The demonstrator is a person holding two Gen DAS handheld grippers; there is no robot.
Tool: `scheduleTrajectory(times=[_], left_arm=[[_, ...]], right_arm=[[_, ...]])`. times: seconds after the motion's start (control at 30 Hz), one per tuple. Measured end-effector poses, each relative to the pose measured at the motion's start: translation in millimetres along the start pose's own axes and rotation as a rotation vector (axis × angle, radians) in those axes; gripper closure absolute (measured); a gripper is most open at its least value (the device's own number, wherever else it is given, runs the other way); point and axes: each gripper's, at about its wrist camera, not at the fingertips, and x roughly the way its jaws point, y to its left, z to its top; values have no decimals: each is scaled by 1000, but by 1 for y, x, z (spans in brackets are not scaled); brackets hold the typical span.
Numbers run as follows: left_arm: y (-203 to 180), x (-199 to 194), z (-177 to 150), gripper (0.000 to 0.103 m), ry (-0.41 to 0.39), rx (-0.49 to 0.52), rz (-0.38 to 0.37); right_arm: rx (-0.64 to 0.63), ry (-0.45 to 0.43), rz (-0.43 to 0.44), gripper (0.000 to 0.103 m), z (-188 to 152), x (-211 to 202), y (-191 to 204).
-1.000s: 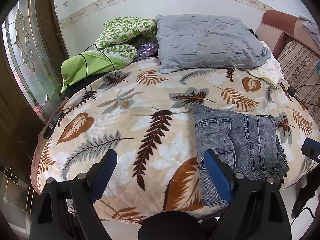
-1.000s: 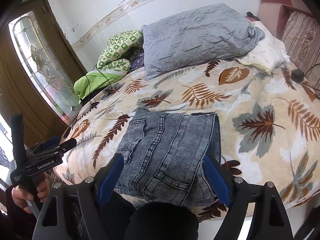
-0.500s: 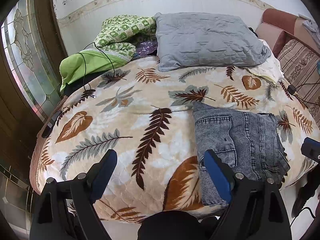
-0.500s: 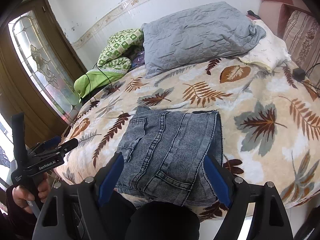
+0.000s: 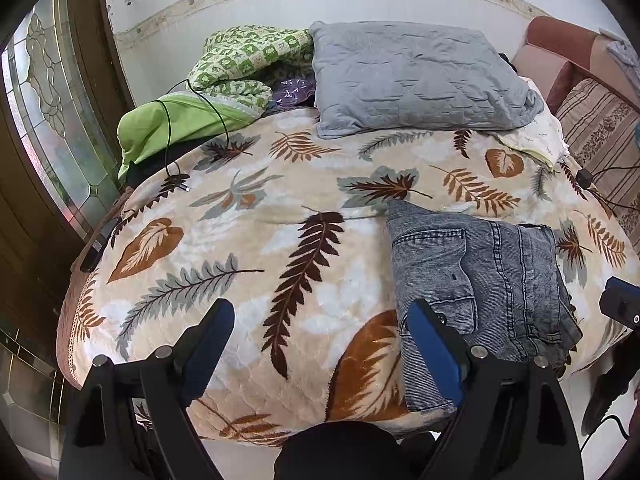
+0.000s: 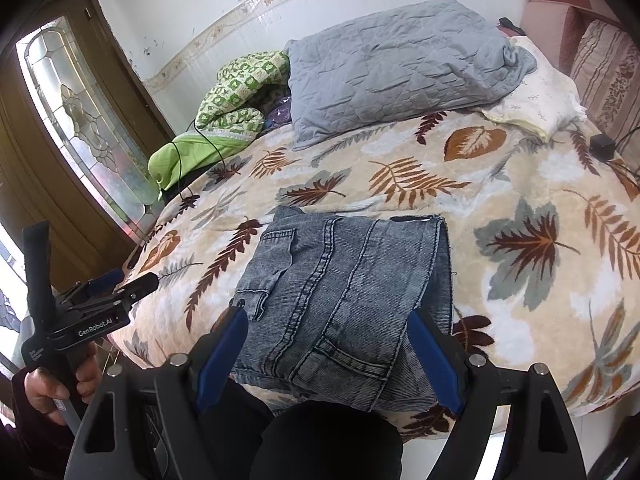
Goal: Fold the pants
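The pants (image 6: 344,304), grey washed denim, lie folded into a compact rectangle on the near part of the leaf-patterned blanket (image 6: 400,176), close to the bed's front edge, with a back pocket and seams facing up. In the left wrist view the pants (image 5: 480,284) sit toward the right of the blanket (image 5: 256,240).

The right gripper (image 6: 328,352) hovers just in front of the pants, its blue-padded jaws spread wide on either side of the folded bundle's near edge and gripping nothing; whether the pads brush the denim is hard to say from this angle. The left gripper (image 5: 320,344) is off to the left of the pants, over bare blanket, jaws likewise spread apart and empty. From the right wrist view the left gripper (image 6: 100,300) shows as a black handheld unit, gripped from below by the person's hand (image 6: 52,384).

Beyond the pants, at the far end of the blanket, rests a grey quilted pillow (image 6: 400,64). Left of the pillow lies a green checked quilt (image 6: 240,88) with a black cable (image 6: 200,144) trailing across it. Right of the pillow sits a folded cream cloth (image 6: 536,100), and a small black adapter (image 6: 602,146) lies on the blanket beside that.
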Motion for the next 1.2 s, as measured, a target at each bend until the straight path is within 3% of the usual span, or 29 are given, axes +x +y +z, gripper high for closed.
scheduleTrajectory(times=[1.2], left_arm=[[-2, 15, 5, 14, 22, 3, -5]], right_arm=[[-1, 27, 1, 18, 6, 16, 3]])
